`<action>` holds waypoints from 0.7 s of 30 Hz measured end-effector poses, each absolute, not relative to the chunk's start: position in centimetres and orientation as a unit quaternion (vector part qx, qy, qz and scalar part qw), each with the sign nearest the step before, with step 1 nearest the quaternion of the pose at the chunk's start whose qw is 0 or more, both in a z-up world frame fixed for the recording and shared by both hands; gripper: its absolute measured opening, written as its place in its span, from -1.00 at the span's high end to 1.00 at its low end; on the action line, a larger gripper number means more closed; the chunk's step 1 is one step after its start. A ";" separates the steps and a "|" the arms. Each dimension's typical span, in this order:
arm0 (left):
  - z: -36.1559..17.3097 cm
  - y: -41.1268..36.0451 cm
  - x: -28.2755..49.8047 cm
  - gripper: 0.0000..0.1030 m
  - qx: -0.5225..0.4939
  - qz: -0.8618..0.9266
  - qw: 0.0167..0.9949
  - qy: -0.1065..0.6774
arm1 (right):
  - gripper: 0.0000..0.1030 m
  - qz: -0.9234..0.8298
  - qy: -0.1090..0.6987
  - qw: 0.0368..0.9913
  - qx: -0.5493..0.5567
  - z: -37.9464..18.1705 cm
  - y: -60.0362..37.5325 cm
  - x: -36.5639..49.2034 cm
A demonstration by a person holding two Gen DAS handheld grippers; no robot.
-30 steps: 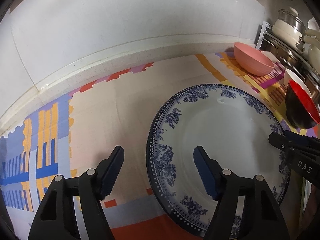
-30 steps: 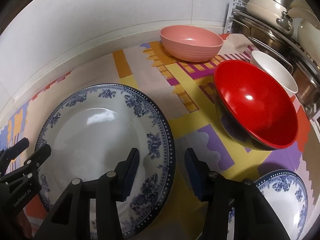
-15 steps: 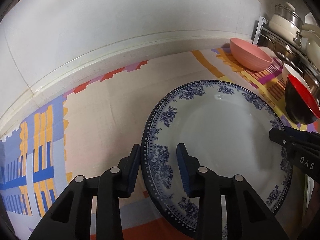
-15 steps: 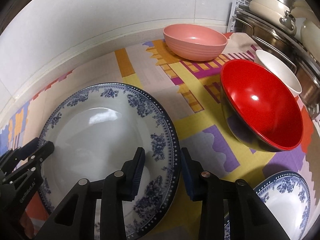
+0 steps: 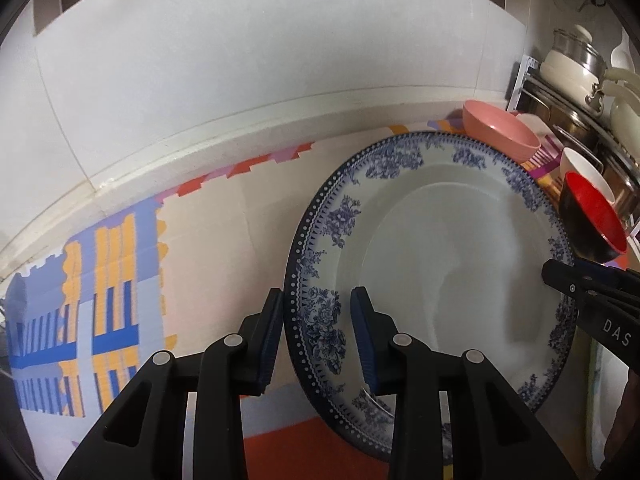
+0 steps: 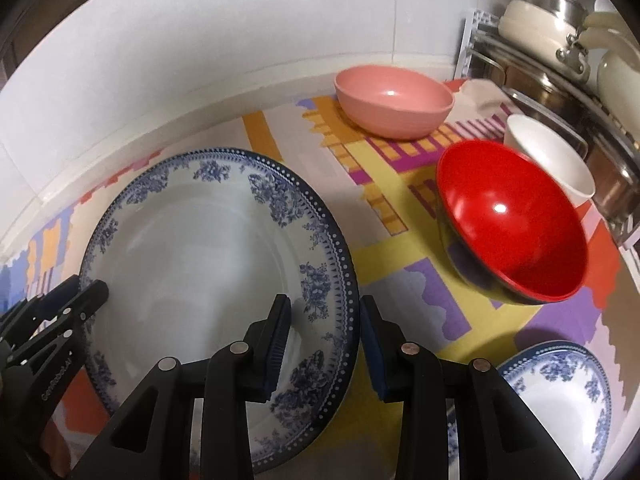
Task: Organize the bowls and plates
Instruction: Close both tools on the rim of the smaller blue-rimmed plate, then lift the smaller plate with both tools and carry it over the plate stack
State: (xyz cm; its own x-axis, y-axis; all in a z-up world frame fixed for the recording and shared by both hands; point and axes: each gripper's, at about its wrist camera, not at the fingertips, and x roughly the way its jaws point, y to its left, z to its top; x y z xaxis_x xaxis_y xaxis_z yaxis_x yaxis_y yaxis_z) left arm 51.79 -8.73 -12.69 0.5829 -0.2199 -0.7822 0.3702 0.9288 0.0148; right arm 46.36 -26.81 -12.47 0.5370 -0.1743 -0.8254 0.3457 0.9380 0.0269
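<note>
We hold the large round white porcelain plate with the blue floral rim between both tools: our left tongs are closed down on its left rim, one finger under and one over, and our right tongs pinch the opposite rim in the same way. In both views the plate looks tilted, its near edge raised off the patterned, multicoloured mat that covers the tabletop, though we cannot tell whether the far edge is clear of the mat.

As far as we can judge, the organizing is at an early stage. Nothing is stacked. The wide pink plastic bowl sits alone near the back wall. The red-lined bowl with a dark outside leans in the middle of the mat, touching or just beside a small white bowl next to the metal pot rack. A second, smaller blue-and-white plate lies at the lower right, just beside our right tool.

What remains, we think, is to carry this big plate to a stacking spot, probably together with the smaller plate, and then to nest the three bowls by size.
</note>
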 end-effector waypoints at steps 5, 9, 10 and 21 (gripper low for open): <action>-11.2 -8.4 50.6 0.34 0.086 -0.166 0.888 0.420 | 0.30 -0.149 0.450 0.875 0.097 -10.6 -26.6 45.3; -10.0 -8.4 49.6 0.34 0.086 -0.168 0.888 0.420 | 0.30 -0.153 0.447 0.875 0.104 -9.4 -26.6 44.3; -9.6 -8.5 49.3 0.34 0.085 -0.169 0.887 0.420 | 0.30 -0.155 0.446 0.875 0.106 -9.0 -26.7 44.0; -7.1 -9.7 45.1 0.34 0.084 -0.191 0.885 0.417 | 0.30 -0.178 0.436 0.874 0.115 -6.1 -27.4 39.0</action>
